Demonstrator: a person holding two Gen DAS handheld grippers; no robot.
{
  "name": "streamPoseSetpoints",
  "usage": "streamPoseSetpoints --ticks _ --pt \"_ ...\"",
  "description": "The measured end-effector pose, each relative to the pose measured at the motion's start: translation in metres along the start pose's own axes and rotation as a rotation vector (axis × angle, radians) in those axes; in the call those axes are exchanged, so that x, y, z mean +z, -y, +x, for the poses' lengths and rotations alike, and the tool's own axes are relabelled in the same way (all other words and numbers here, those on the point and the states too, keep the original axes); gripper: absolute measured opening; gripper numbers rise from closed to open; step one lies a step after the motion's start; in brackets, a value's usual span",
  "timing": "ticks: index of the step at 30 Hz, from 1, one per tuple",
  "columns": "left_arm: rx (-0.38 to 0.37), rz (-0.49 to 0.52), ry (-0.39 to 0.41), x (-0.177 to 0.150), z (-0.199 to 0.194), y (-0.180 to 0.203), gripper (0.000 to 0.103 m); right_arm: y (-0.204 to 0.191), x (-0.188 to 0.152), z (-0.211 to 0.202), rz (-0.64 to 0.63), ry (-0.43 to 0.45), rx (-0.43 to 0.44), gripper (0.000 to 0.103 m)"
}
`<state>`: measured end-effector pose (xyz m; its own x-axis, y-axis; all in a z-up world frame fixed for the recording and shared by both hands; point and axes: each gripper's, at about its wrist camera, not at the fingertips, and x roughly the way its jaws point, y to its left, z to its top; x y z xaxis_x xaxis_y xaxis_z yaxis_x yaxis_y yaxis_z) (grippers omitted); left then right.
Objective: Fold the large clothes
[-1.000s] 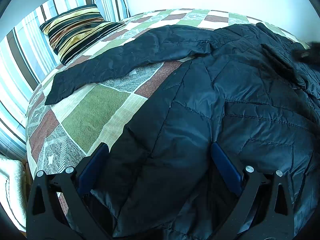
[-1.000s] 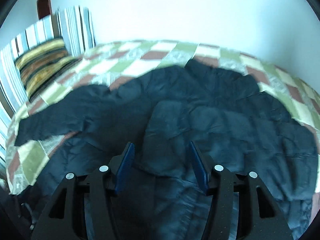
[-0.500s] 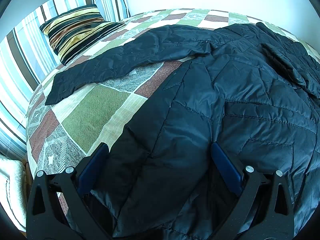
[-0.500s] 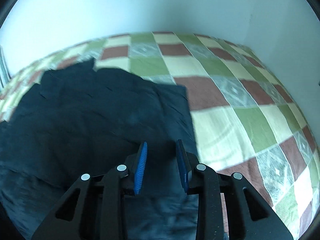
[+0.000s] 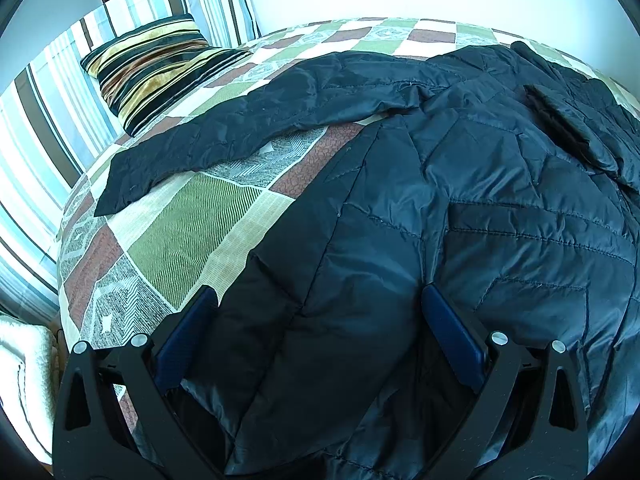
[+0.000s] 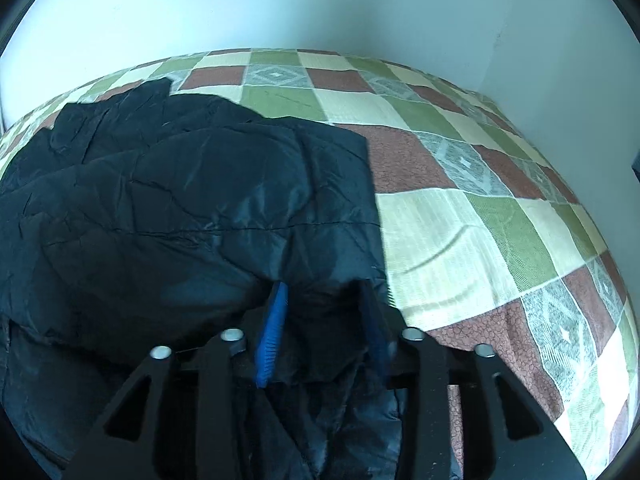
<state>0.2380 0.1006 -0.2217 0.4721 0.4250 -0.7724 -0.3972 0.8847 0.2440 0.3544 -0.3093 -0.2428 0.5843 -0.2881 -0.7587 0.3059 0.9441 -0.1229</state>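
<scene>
Black quilted jacket [image 5: 460, 200] lies spread across the bed [image 6: 460, 232]. Left gripper [image 5: 320, 320] hovers, jaws wide open over its hem; right gripper [image 6: 324, 316], jaws part-closed around the side edge. Next, I judge: clamp, fold inward.

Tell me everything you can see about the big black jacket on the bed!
The black quilted jacket is shiny and puffy, with stitched lines like thin padded nylon. It lies spread out and crumpled on the checkered bedspread. One long sleeve stretches toward the striped pillow. The left gripper stands open over the jacket's near edge. The right gripper has fabric bunched between its fingers by the jacket's straight side edge.
</scene>
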Motion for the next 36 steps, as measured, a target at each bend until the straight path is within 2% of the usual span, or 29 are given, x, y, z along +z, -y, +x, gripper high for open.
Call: streamPoseSetpoints --ticks 1,4,6,12,16,23,26,30,36 --pt "-0.003 0.001 0.001 0.000 -0.001 -0.001 0.101 0.005 0.000 0.002 0.027 -0.004 -0.002 0.061" --pt "-0.019 0.009 0.007 0.002 -0.006 -0.005 0.101 0.024 -0.002 0.008 0.121 -0.030 0.052 0.071" --pt "-0.026 0.012 0.016 0.003 -0.011 -0.011 0.101 0.028 -0.003 0.009 0.142 -0.031 0.070 0.072" --pt "-0.037 -0.061 0.043 0.013 -0.022 -0.058 0.101 0.019 -0.003 0.007 0.103 -0.017 0.019 0.073" --pt "0.037 -0.121 0.063 0.021 -0.011 -0.105 0.101 0.014 -0.003 0.004 0.079 -0.010 -0.018 0.074" --pt "0.085 -0.298 -0.045 0.031 0.040 -0.188 0.101 0.008 -0.004 0.001 0.057 -0.001 -0.053 0.074" --pt "0.102 -0.350 -0.059 0.034 0.054 -0.218 0.101 0.006 -0.004 0.001 0.044 0.002 -0.087 0.078" --pt "0.060 -0.440 -0.054 0.041 0.066 -0.249 0.101 0.006 -0.004 0.001 0.045 0.002 -0.106 0.083" --pt "-0.056 -0.543 -0.044 0.054 0.092 -0.283 0.101 0.005 -0.004 0.000 0.040 0.004 -0.115 0.083"
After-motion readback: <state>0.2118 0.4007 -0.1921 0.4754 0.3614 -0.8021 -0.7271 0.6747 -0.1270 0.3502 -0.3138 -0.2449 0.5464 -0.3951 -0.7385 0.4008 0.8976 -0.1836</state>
